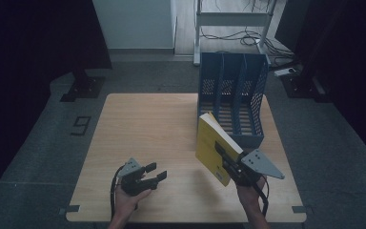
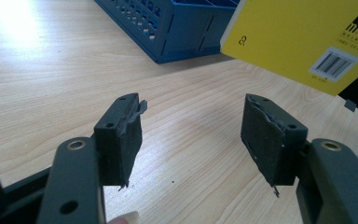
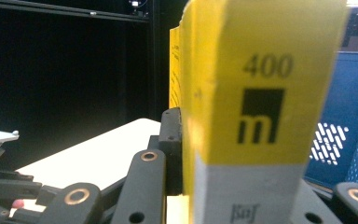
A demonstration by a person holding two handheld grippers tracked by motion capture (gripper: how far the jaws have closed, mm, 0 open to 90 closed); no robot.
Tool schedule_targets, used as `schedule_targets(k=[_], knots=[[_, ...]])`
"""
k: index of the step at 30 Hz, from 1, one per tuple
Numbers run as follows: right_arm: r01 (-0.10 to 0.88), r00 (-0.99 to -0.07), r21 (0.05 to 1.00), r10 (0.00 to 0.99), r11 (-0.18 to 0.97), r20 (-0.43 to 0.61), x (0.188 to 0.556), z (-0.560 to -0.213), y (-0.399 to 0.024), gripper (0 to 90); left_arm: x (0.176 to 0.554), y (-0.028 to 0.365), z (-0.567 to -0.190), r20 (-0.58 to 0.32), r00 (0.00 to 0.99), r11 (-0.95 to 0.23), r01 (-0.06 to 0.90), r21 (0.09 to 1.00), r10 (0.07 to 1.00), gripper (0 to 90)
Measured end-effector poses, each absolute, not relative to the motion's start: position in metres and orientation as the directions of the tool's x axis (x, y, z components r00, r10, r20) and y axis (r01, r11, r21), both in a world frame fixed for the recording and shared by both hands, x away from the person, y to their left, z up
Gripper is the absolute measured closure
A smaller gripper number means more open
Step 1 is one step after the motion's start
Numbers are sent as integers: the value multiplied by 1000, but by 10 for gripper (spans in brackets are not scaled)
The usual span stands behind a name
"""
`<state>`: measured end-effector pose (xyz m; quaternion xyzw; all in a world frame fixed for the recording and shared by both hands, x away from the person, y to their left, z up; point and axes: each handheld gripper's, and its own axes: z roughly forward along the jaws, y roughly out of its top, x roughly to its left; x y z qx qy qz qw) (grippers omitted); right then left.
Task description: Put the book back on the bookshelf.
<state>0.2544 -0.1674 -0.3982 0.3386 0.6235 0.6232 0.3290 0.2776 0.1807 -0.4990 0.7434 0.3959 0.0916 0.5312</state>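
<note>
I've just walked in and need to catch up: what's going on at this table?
A person works with a gripper in each hand. The right gripper is shut on a yellow book, held tilted above the wooden table just in front of a blue file rack, whose slots look empty. The left gripper is open with nothing between its jaws, near the table's front edge.

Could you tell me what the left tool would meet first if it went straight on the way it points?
Probably bare table; beyond that the blue rack and yellow book, though depth is unclear.
</note>
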Motion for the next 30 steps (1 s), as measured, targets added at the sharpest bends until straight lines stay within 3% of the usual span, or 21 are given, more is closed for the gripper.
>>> schedule_targets(k=[30], knots=[[8,-519,998,853,-58,54,276,-374,-170,738,278,177,-504,-285,663,-134,507,852,692,379]])
